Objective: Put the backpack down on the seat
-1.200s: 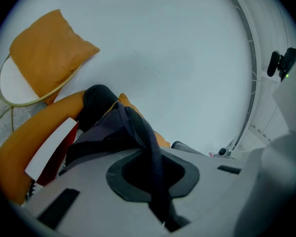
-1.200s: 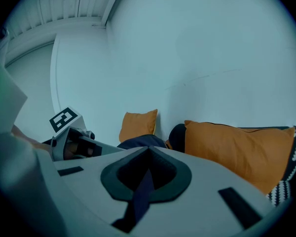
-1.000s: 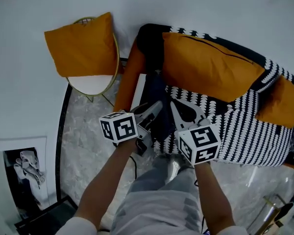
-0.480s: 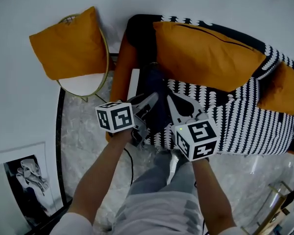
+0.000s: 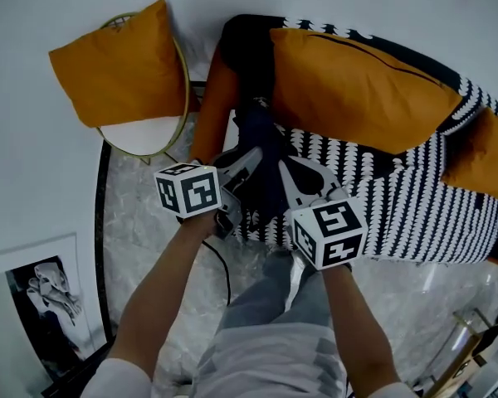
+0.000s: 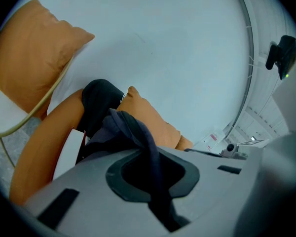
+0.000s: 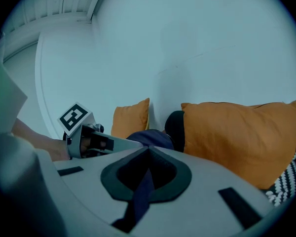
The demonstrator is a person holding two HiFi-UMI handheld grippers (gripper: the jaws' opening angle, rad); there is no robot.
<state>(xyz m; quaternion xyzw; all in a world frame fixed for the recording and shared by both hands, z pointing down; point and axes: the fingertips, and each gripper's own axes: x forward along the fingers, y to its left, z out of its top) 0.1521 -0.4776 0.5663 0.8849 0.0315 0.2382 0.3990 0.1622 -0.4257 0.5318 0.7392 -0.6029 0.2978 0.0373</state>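
A dark navy backpack hangs between my two grippers over the left end of the black-and-white patterned sofa seat. My left gripper is shut on one navy strap, which runs down through its jaws. Beside it on the right, my right gripper is shut on another strap that passes between its jaws. In the right gripper view the bag's rounded top shows just beyond the jaws. Whether the backpack's underside touches the seat is hidden.
A long orange cushion leans on the sofa back, with another at the right. The orange armrest borders the bag on the left. A gold-rimmed side chair with an orange cushion stands further left. A framed picture leans at lower left.
Both grippers have sunk together with the backpack toward the sofa's left end and drifted slightly left in the head view. Both grips on the straps are unchanged.
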